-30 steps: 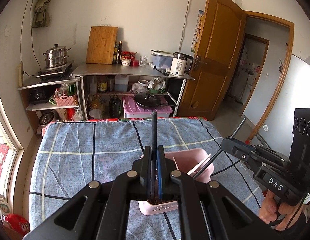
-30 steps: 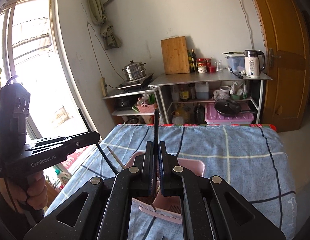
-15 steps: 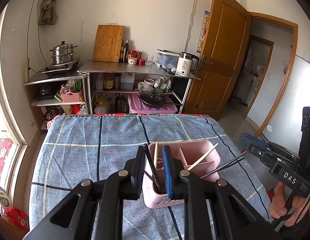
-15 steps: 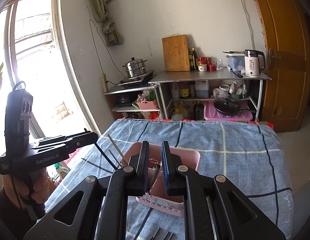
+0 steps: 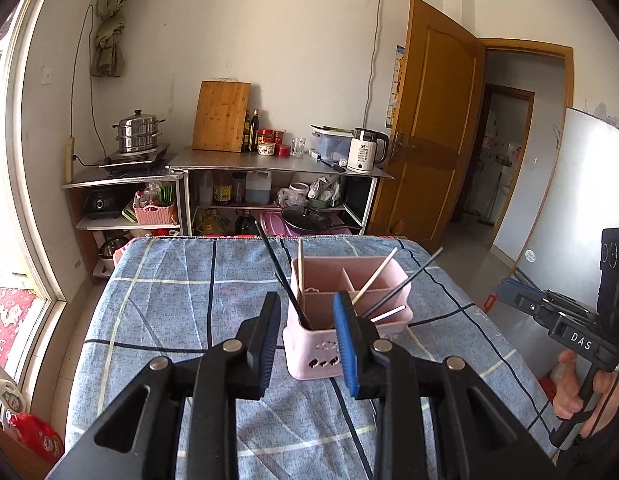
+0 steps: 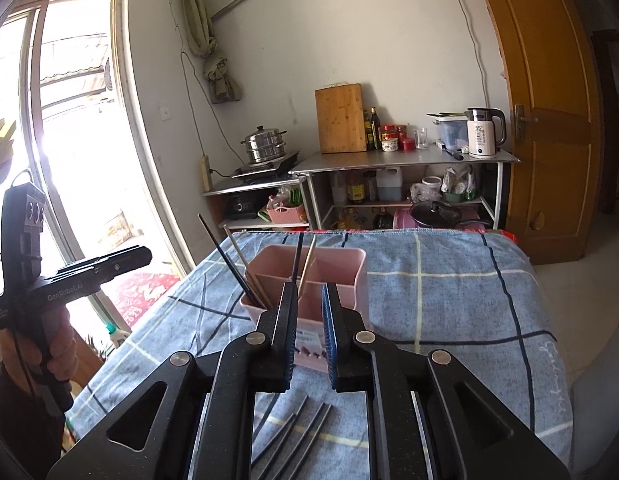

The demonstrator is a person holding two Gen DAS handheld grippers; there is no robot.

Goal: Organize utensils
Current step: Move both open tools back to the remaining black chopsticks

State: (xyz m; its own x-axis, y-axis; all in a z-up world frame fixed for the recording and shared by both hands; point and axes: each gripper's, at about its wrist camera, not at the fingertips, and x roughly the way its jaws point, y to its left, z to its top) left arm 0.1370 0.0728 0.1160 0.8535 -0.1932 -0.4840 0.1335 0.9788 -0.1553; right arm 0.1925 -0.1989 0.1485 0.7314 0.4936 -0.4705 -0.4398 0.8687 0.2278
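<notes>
Pink utensil holder (image 5: 346,322): stands on the blue checked bench (image 5: 169,304), just beyond both grippers. Black chopsticks (image 5: 283,280) and pale ones lean inside its compartments.
Left gripper (image 5: 307,338): fingers parted, having just opened further; nothing held.
Right gripper (image 6: 309,332): fingers slightly parted, nothing between them.
Loose dark chopsticks (image 6: 297,432): flat on the bench beneath the right gripper.

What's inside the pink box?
The pink box has compartments holding black chopsticks and light wooden chopsticks, all leaning out. Its walls hide their lower ends and the bottom.
</notes>
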